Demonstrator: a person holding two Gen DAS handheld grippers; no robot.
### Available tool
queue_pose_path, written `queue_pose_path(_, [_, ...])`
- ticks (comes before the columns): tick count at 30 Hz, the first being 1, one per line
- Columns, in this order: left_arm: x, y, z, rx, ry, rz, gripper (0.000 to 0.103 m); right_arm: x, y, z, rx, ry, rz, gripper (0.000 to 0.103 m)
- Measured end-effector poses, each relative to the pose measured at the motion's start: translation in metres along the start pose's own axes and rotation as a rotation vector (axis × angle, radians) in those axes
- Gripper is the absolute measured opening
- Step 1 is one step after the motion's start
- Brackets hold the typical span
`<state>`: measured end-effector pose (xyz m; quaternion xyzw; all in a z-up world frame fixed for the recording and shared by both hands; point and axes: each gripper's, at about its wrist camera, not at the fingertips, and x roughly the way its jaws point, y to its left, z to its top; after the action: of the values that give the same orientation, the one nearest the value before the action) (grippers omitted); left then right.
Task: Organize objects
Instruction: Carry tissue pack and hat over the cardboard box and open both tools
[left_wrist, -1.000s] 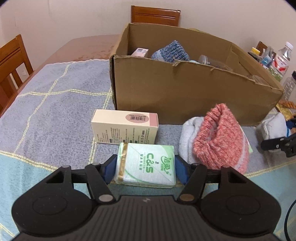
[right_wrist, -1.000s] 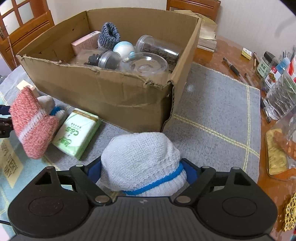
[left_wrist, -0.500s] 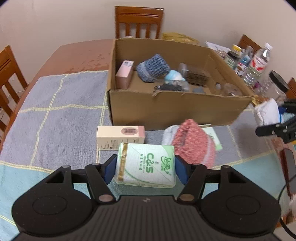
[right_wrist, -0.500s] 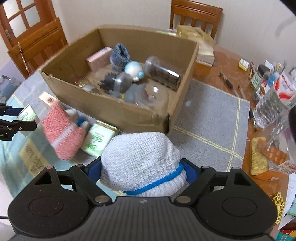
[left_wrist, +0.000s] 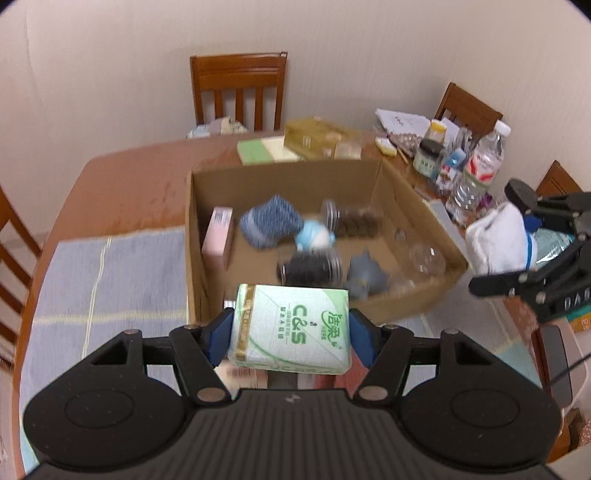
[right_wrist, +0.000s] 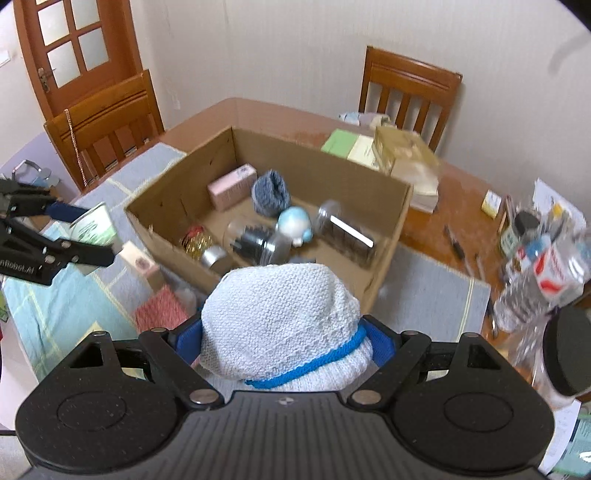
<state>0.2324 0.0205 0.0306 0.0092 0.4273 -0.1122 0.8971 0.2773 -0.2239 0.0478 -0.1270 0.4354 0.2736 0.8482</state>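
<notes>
Left gripper (left_wrist: 290, 332) clamped on green-and-white tissue pack (left_wrist: 291, 328), aloft at near wall of open brown cardboard box (left_wrist: 413, 306) — right gripper (right_wrist: 282, 341) clamped on white knitted sock, blue-banded (right_wrist: 282, 321), likewise aloft beside box.

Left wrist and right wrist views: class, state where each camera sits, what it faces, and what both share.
Left wrist: on the left tongs, looking down past the held tissue pack into the cardboard box; right tongs show.
Right wrist: on the right tongs, over the white knit sock; left tongs show.
Shared: box, pink carton, blue sock.
</notes>
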Motion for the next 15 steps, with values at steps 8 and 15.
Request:
queue_pose_path(8, [0.037, 0.010, 0.041, 0.037, -0.008, -0.012, 0.064, 0.018, -0.004, 0.031, 0.006, -0.016, -0.023, 0.089])
queue_pose_path(15, [0.064, 0.018, 0.060, 0.049, -0.027, 0.056, 0.101, 0.037, -0.015, 0.058, 0.019, -0.019, -0.053, 0.090])
